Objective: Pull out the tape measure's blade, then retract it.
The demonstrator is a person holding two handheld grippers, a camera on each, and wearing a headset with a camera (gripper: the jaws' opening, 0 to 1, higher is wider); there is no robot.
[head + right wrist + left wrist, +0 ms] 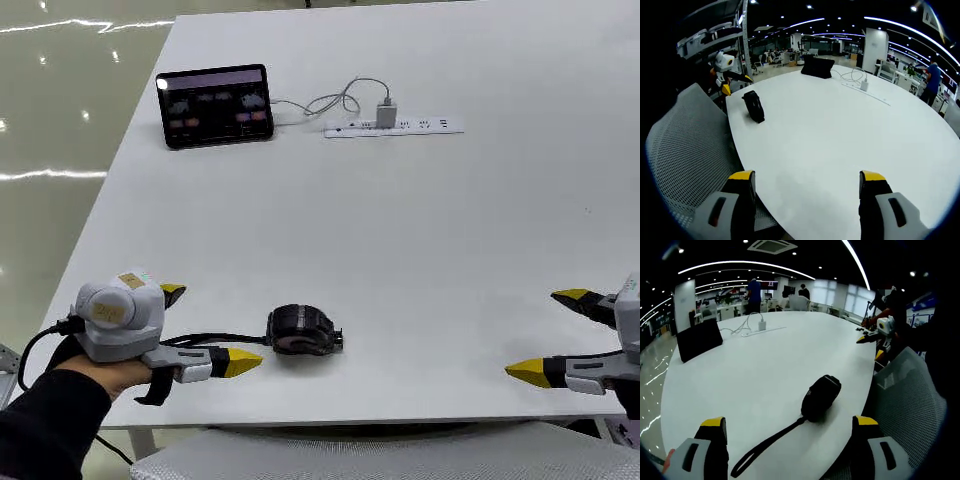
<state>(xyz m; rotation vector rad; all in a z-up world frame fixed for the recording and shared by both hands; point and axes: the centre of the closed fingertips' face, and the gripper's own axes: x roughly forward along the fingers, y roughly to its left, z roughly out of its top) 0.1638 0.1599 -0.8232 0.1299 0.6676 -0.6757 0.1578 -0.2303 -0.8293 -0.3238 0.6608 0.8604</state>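
Head view, from the nearest edge: a grey mesh chair back [350, 455] sits just below the front of the white table [400, 260]. A hand [100, 375] in a black sleeve holds the left gripper [208, 326] at the table's front left. Its yellow-tipped jaws are spread wide, with nothing gripped. Just beyond the tips, the black tape measure [303, 330] lies on the table near the front edge with its blade retracted. Its black wrist strap [215, 340] trails back toward that gripper, and in the left gripper view the strap's loop ends between the two jaws. The right gripper [548, 334] is at the front right, well apart from the tape measure, and its jaws are also wide and empty. Farther back on the left, a dark tablet [215, 104] stands propped with its screen lit. A white cable [320, 102] runs from it to a white charger [387, 112], which is plugged into a white power strip [395, 127] near the far middle of the table.
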